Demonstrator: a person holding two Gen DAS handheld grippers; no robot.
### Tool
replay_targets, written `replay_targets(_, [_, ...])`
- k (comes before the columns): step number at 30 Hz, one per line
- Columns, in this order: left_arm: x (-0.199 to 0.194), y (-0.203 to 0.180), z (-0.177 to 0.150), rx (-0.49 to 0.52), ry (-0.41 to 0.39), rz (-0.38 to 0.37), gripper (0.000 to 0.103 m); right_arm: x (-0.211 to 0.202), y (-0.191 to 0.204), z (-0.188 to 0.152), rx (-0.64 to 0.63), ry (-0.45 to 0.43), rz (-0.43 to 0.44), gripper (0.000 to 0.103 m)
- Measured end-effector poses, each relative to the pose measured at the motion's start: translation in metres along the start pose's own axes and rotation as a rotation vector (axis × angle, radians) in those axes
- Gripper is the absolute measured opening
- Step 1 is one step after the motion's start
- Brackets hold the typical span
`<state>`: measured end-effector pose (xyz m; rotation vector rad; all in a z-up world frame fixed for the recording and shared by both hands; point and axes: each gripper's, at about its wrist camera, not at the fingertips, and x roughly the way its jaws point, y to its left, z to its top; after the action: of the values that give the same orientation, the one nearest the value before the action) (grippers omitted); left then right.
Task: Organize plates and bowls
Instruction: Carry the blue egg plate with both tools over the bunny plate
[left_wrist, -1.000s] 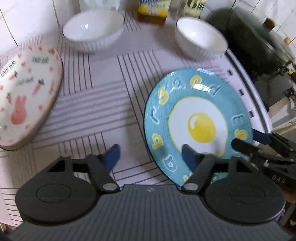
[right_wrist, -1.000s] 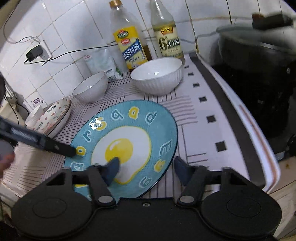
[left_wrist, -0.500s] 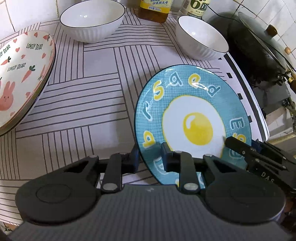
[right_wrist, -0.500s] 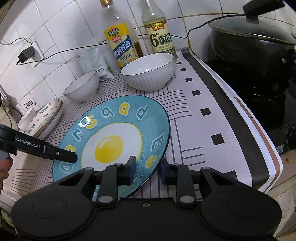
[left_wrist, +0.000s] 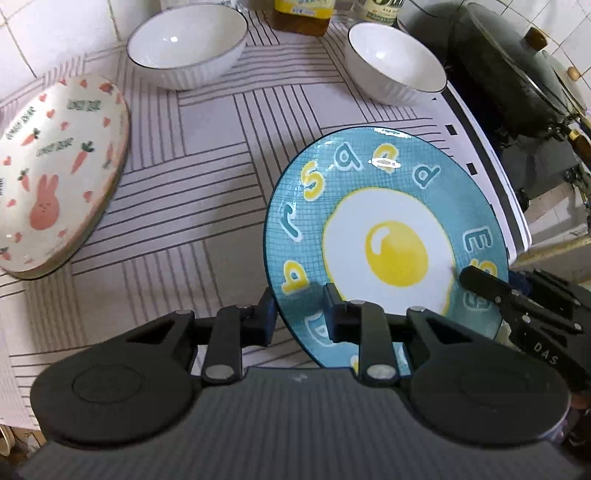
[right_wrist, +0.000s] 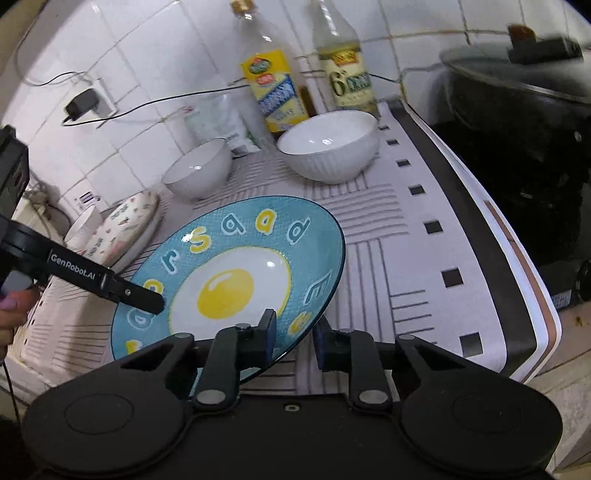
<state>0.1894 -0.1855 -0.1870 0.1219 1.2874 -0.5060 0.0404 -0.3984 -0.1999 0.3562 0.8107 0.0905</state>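
The blue egg plate (left_wrist: 388, 236) is tilted above the tabletop (left_wrist: 192, 206), its rim pinched at opposite sides by the jaws of the left gripper (left_wrist: 299, 314) and right gripper (right_wrist: 291, 336). Likely glazed, rigid, slippery and breakable, it is best held at the rim.

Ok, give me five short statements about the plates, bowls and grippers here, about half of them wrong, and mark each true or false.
1. Both the left gripper and the right gripper are clamped on the rim of the blue egg plate. True.
2. The blue egg plate lies flat on the mat. False: it is tilted, raised off the striped mat.
3. Two white bowls stand near the bottles, one further left than the other. True.
4. The rabbit plate is stacked under the blue plate. False: it sits apart, to the left.
5. One white bowl holds soup. False: both look empty.
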Motion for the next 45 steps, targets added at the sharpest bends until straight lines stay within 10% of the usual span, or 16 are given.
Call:
replay_targets(27, [-0.154, 0.121, -0.016, -0.120, -0.198, 0.065, 0.024, -0.003, 0.143, 0.081, -0.222, -0.080, 0.193, 0.026])
replay_targets(45, [-0.093, 0.269, 0.019, -0.261, -0.024, 0.087, 0.029, 0.136, 0.226, 0.096, -0.190, 0.094, 0.232, 0.026])
